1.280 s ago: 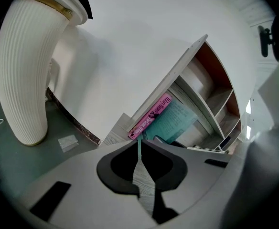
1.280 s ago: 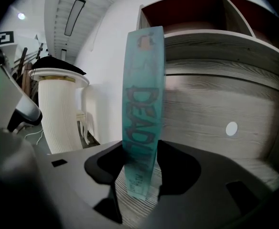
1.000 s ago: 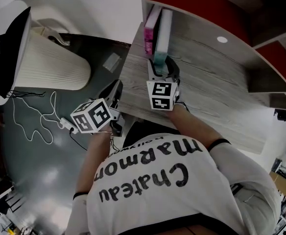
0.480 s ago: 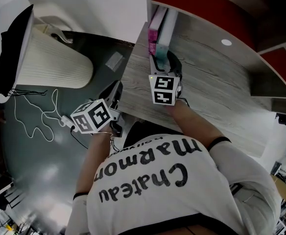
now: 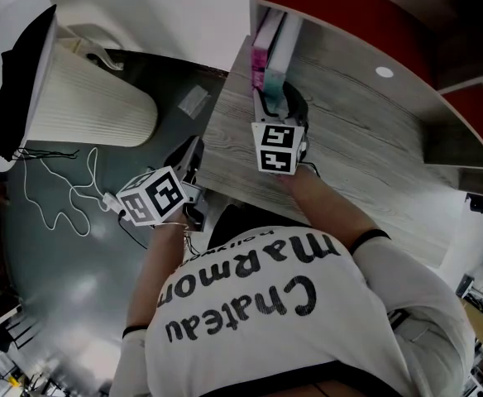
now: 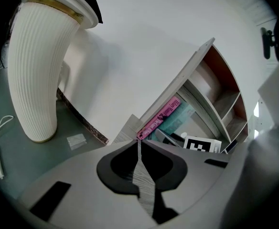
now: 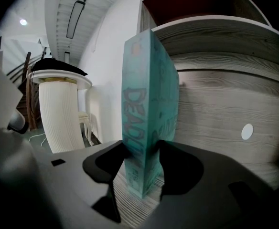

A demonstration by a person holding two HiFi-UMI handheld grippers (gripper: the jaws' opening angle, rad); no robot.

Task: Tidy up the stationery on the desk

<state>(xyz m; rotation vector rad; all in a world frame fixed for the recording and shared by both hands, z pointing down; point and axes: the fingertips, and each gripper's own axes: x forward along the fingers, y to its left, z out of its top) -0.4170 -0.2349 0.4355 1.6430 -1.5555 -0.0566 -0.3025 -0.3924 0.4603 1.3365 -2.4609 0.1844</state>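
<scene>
fingers [image 7: 177,171] of the right gripper [image 7: 144,166] stand part open, clamped low on the teal book [image 7: 146,99]. the book is upright on the desk [image 5: 349,164], just beside the pink book [image 5: 262,44] at the shelf end. risk: released before it leans on that row, it likely tips flat. the low grip means any wrist twist levers it over. left gripper [image 6: 138,143] is closed, empty, off the desk edge.

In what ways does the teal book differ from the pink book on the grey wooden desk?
The teal book has a teal spine; the pink book has a pink one. The right gripper clamps the teal book; nothing holds the pink book. The pink book stands at the left edge of the grey wooden desk, the teal book to its right. Both stand upright.
</scene>
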